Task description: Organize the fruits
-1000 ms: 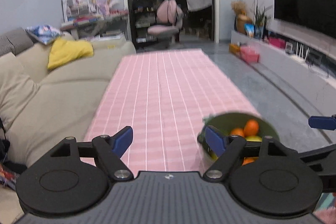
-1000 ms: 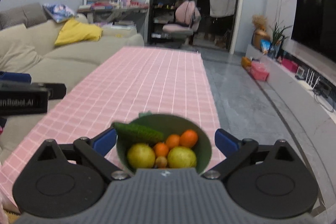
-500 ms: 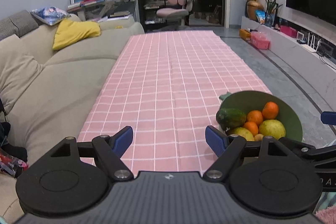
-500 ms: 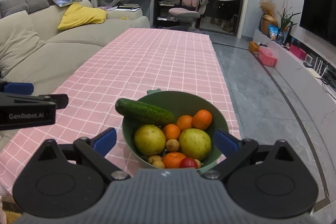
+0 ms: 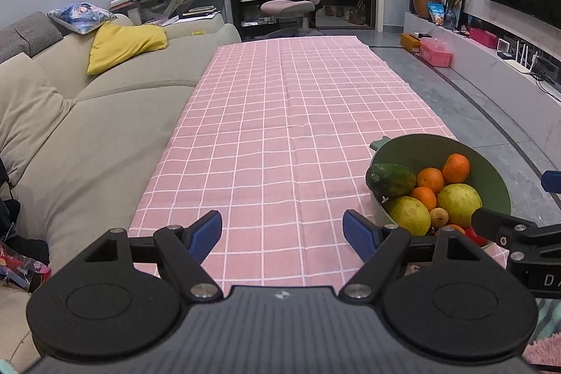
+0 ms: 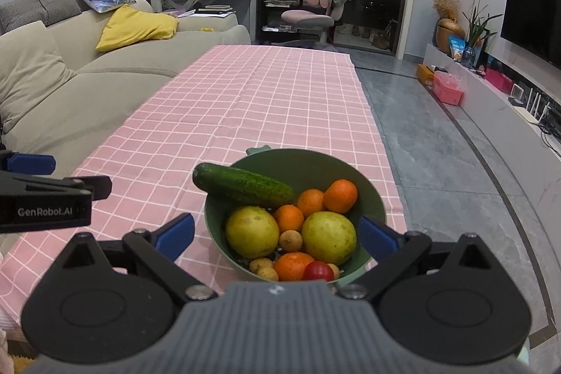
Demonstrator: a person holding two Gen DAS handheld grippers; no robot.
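A green bowl (image 6: pixel 315 165) stands near the front right of the pink checked tablecloth (image 6: pixel 245 100). It holds a cucumber (image 6: pixel 243 186), two yellow-green round fruits (image 6: pixel 329 237), several oranges (image 6: pixel 340 196), small brown fruits and a red one (image 6: pixel 317 270). My right gripper (image 6: pixel 277 232) is open, its fingers on either side of the bowl's near half, apart from it. My left gripper (image 5: pixel 282 235) is open and empty above the cloth, left of the bowl (image 5: pixel 420 149).
A beige sofa (image 5: pixel 87 114) with a yellow cushion runs along the table's left side. Grey floor (image 6: pixel 438 146) and a low TV bench with a pink box lie to the right. A pink chair stands beyond the table's far end.
Both grippers have risen and pulled back, so the bowl and its fruit show more fully. Both stay open.
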